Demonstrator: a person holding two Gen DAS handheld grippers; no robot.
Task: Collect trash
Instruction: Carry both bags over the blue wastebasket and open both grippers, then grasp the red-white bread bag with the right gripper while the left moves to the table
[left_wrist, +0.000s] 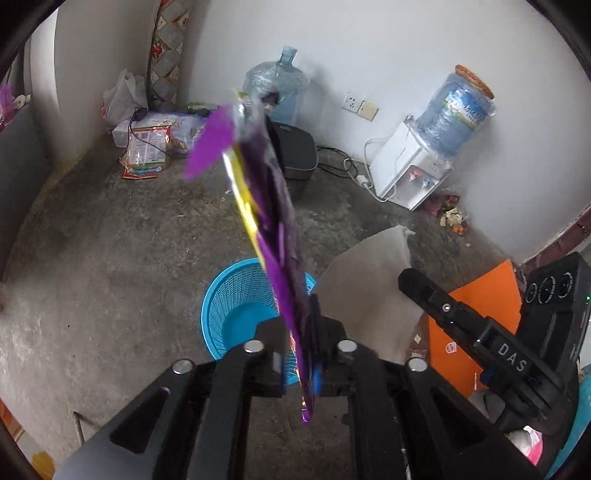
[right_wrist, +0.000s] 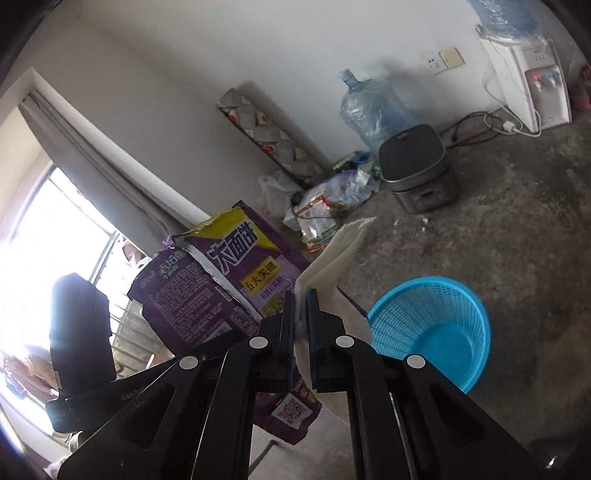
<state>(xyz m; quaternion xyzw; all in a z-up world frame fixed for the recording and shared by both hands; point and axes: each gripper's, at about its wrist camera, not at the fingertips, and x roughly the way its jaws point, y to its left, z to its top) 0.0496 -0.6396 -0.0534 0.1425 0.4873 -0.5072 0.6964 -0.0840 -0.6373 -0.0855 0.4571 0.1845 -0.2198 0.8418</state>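
Both wrist views look down, sharing blue basket (left_wrist: 236, 306).

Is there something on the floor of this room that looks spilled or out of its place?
Yes. A small heap of scraps lies loose on the floor against the wall, beside the white water dispenser, not in the blue basket. Packets and bags also lie piled in the far corner.
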